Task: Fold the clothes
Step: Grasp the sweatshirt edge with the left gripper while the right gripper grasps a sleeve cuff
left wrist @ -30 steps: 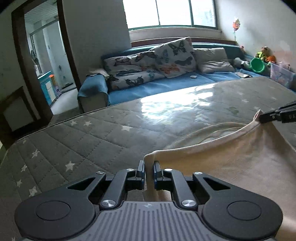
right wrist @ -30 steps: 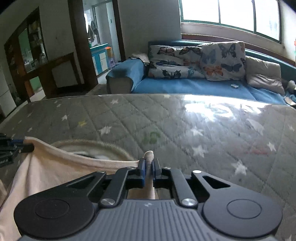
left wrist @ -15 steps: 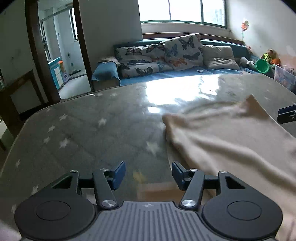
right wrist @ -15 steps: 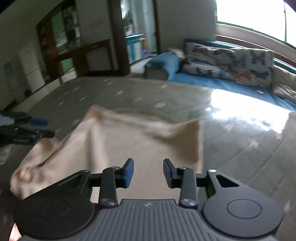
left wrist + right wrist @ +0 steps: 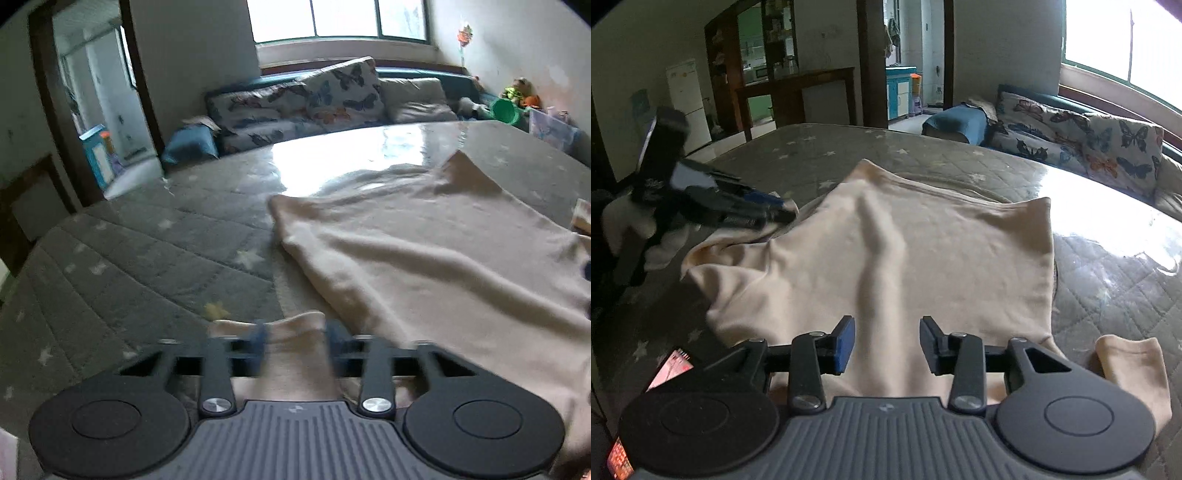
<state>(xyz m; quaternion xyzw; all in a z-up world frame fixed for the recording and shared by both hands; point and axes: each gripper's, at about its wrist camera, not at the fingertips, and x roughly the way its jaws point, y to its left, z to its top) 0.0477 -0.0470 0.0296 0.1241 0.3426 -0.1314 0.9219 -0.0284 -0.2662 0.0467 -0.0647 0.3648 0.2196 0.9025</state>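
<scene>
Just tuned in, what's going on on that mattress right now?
A person is folding a cream shirt on a grey star-print mattress with two handheld grippers. The shirt lies spread out, its top part apparently laid over. The right gripper is open above the near edge, holding nothing. The left gripper has a fold of fabric at the shirt's side between its fingers; motion blur hides whether it has closed. One sleeve sticks out beside the right gripper.

A grey starred mattress (image 5: 147, 258) fills the middle; a blue sofa (image 5: 192, 142) with butterfly cushions (image 5: 343, 92) sits at 12 o'clock. A green bucket (image 5: 506, 110) at 2 o'clock; a white fridge (image 5: 687, 99) at 10.
</scene>
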